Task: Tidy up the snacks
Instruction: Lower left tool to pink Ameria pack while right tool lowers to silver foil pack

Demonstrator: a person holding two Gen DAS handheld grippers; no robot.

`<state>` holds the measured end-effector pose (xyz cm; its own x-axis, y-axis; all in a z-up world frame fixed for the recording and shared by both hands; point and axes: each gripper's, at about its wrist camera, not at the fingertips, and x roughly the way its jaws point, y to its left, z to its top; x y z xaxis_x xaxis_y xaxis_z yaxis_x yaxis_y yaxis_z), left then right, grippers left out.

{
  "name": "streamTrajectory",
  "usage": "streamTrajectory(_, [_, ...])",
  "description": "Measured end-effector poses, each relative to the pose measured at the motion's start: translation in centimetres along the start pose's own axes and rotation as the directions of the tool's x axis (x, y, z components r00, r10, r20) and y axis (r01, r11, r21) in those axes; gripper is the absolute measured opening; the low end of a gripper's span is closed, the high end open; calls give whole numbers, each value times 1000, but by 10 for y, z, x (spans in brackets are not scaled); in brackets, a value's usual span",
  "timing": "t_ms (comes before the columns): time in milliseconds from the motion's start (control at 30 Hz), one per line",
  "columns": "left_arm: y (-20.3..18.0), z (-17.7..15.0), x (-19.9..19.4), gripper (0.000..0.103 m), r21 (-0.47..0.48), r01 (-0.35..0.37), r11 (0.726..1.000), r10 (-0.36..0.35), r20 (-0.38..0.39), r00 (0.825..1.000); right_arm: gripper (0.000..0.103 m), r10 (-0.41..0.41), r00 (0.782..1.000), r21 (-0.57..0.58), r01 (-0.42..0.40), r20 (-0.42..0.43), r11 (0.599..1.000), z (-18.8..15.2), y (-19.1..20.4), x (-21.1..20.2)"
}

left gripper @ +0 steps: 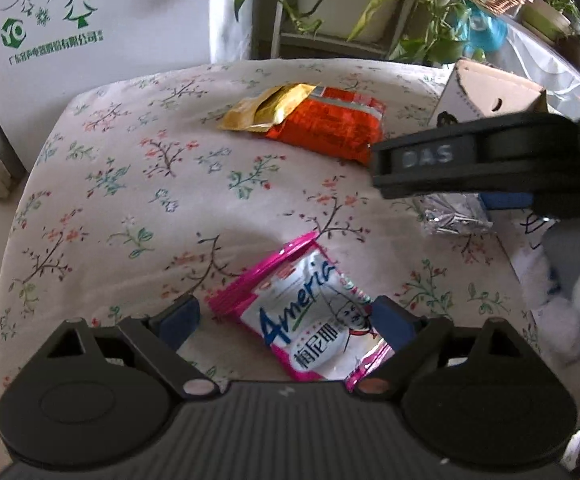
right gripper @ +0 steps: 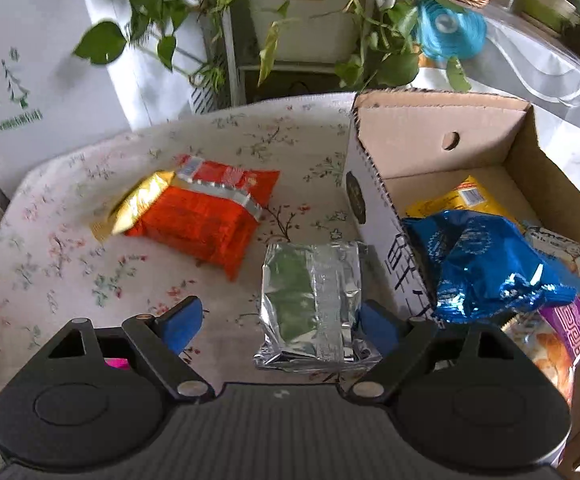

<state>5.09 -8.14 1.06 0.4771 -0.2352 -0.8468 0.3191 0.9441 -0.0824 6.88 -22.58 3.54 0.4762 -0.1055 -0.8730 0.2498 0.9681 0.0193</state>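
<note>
A pink and white snack packet lies on the flowered cloth between the wide jaws of my left gripper, which is open. Its right pad hangs over the packet's edge and its left pad stands apart from it. My right gripper is open over a silver packet beside the cardboard box; its left pad is well clear of the packet. Seen from the left wrist, the right gripper hovers above that silver packet. Farther back an orange packet lies with a gold packet on its corner.
The box holds a blue foil bag, a yellow packet, a purple one and others. Behind the table stand a plant shelf with trailing leaves and a white appliance. The cloth's left edge drops off.
</note>
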Motion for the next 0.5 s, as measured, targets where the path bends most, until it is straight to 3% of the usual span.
streamTrajectory(100, [0,0,-2,94,13,-40,999,40,14,999,91,87,996,-5,-87,-4,996,-1,0,-4])
streamTrajectory(200, [14,2,-5,93,-9,-90,996,90,17,996,90,208,978,11,-208,-28,978,-1,0,-8])
streamTrajectory(367, [36,4,-13,91,-103,-39,994,39,-5,999,89,145,989,42,-146,28,988,5,-8,-14])
streamTrajectory(500, [32,3,-16,92,-125,-3,992,-1,-30,1000,90,149,989,98,-147,-13,984,3,-12,-5])
